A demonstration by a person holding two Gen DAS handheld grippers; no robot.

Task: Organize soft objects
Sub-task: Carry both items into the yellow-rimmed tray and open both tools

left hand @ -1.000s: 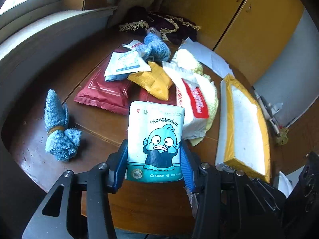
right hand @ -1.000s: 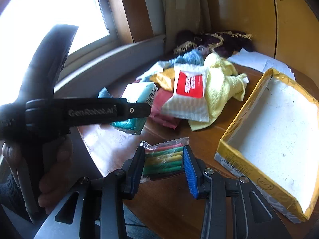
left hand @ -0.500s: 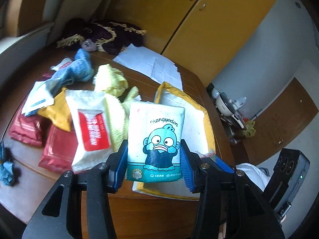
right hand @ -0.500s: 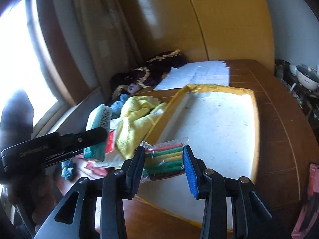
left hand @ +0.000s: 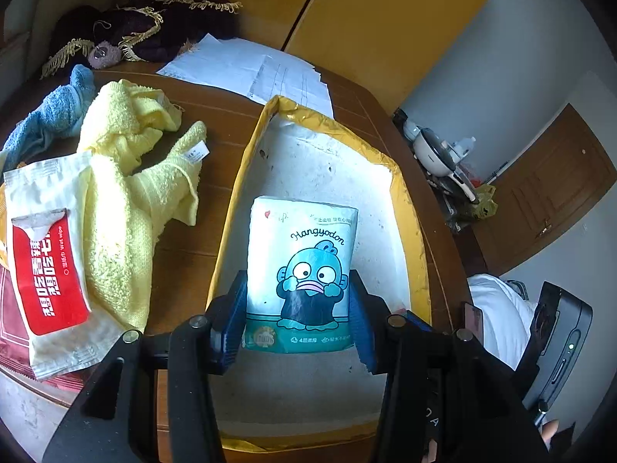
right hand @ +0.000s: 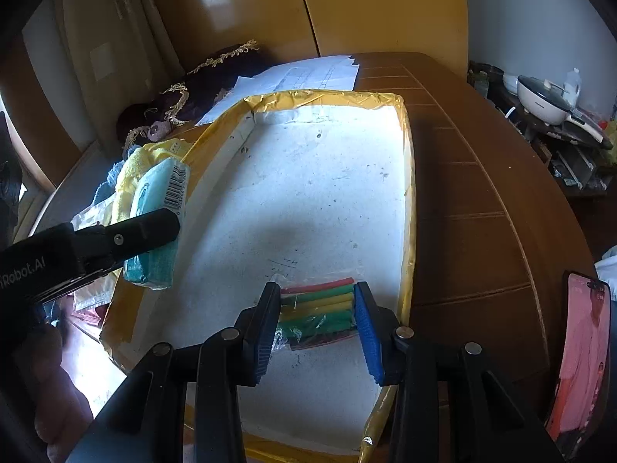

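Note:
My left gripper is shut on a tissue pack printed with a blue cartoon fish, held over the white foam tray with yellow taped rim. The same tissue pack shows in the right wrist view above the tray's left rim. My right gripper is shut on a clear bag of coloured sticks, low over the tray's near right part. A yellow towel, a blue cloth and a red-labelled wet wipe pack lie left of the tray.
White papers and a dark fringed cloth lie at the table's back. Red packets sit under the wipes. A phone rests at the right table edge. Yellow cupboards stand behind; a shelf with a cooker is at right.
Both grippers swung right from the pile of soft things and came over the tray, each keeping its load. The left one moved from the table's left side to above the tray.

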